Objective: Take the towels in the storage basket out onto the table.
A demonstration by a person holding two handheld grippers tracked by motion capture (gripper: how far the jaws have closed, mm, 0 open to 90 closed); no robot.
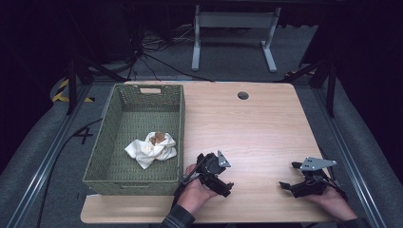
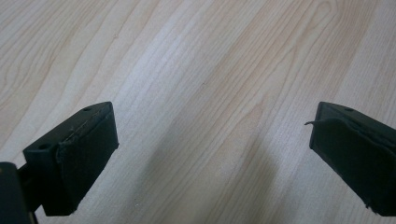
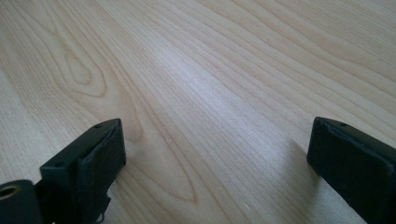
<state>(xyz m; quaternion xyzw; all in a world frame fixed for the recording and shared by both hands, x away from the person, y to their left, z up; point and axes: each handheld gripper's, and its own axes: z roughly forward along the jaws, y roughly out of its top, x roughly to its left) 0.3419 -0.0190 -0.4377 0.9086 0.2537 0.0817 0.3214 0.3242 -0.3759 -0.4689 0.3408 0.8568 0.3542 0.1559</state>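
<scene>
1. Left gripper (image 1: 215, 176) low over the wooden table (image 1: 256, 128), just right of the green woven basket (image 1: 124, 178); jaws wide apart, nothing between them but bare wood grain.
2. Right gripper (image 1: 291, 176) near the table's right front corner, well apart from the left; jaws likewise spread, holding nothing.
3. White crumpled cloth (image 1: 148, 151) inside the basket, a small brown item (image 1: 160, 137) on top.
4. No readable brand, label or writing on any of these.
</scene>
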